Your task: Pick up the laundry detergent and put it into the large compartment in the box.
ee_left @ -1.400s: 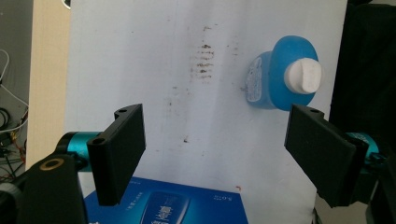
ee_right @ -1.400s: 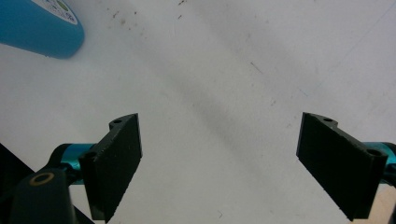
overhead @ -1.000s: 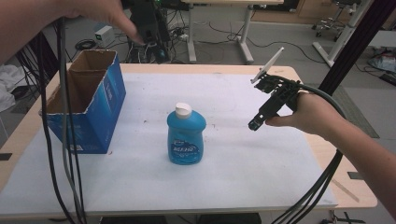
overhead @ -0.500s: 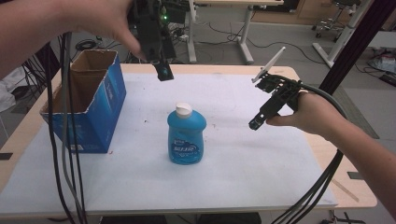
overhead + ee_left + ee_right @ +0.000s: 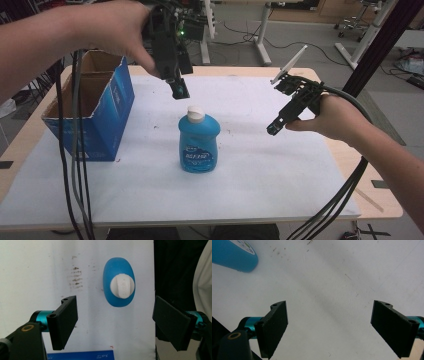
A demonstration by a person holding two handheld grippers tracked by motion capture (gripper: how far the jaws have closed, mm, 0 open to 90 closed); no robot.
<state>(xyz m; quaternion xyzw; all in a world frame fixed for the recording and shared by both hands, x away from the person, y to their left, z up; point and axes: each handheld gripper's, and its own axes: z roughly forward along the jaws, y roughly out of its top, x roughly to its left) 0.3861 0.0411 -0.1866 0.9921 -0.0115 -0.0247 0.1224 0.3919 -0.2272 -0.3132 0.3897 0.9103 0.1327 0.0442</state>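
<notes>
A blue soap bottle [image 5: 199, 145] with a white cap [image 5: 195, 114] stands upright in the middle of the white table cover [image 5: 260, 175]. My left gripper [image 5: 178, 90] hangs just above and behind the cap, pointing down. In the left gripper view the bottle [image 5: 119, 285] is seen from straight above, and the gripper [image 5: 118, 322] is open with empty jaws. My right gripper [image 5: 275, 129] hovers to the right of the bottle, apart from it. It stands open [image 5: 329, 327] over bare cover, with the bottle's base [image 5: 234, 255] at the top left of its view.
An open blue cardboard box [image 5: 95, 115] stands at the table's left side, and its blue edge [image 5: 80, 355] shows at the bottom of the left gripper view. Cables [image 5: 75, 165] hang down in front of the box. Brown smudges [image 5: 76, 277] mark the cover.
My left gripper has come in from the back left and moved right and down to just above the bottle's cap. The right gripper and the bottle have stayed put.
</notes>
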